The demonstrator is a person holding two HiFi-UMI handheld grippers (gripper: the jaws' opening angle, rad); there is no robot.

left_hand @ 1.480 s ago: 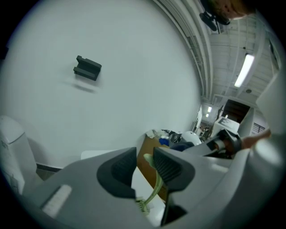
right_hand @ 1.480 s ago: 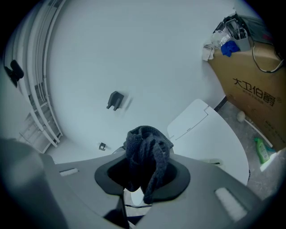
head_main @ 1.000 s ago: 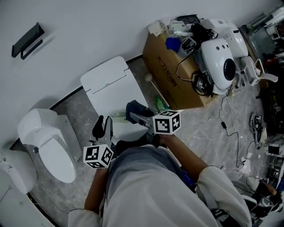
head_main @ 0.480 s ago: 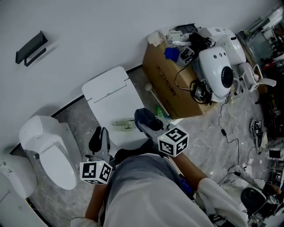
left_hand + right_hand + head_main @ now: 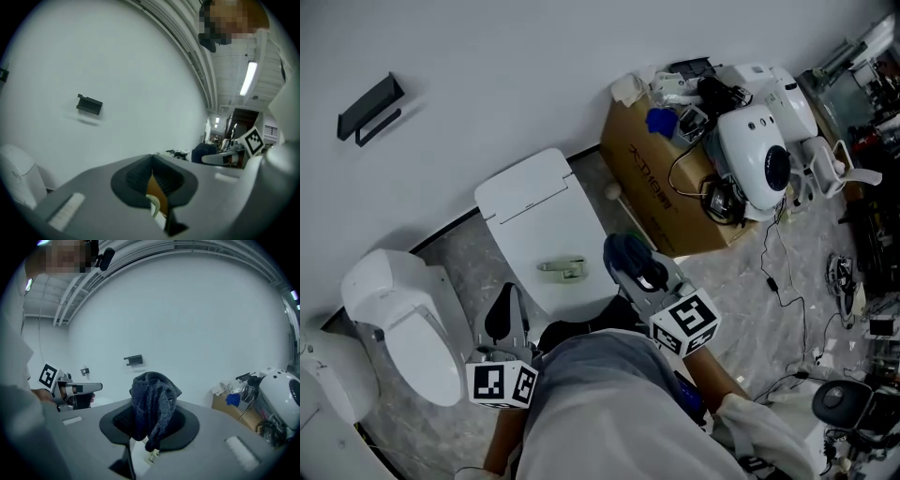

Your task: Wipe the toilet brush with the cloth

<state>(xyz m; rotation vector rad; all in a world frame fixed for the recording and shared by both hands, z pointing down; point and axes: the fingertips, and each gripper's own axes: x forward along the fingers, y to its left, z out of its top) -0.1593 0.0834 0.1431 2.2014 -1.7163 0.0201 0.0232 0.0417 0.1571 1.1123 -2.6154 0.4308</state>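
Cloth [image 5: 152, 399] of dark blue knit sits bunched between the right tongs [image 5: 149, 426], which are clenched on it. A loose fold hangs over the front of the pads. From the head view, those tongs hover just off the near right corner of the square toilet lid [image 5: 525, 202], above the floor. On the near part of that lid lies what looks to be the toilet brush [image 5: 562, 269], small and pale green, flat on its side and touched by neither tool. The left tongs [image 5: 151, 180] are off the lid's near left corner. Their pads are pressed together, with nothing from the scene visible between them. A second, rounded toilet [image 5: 403, 314] stands to the left of the lid. A cardboard box [image 5: 656, 173] heaped with cables and white gear stands to the lid's right, against the wall. A black bracket [image 5: 367, 108] hangs on the wall, up and left of the lid.
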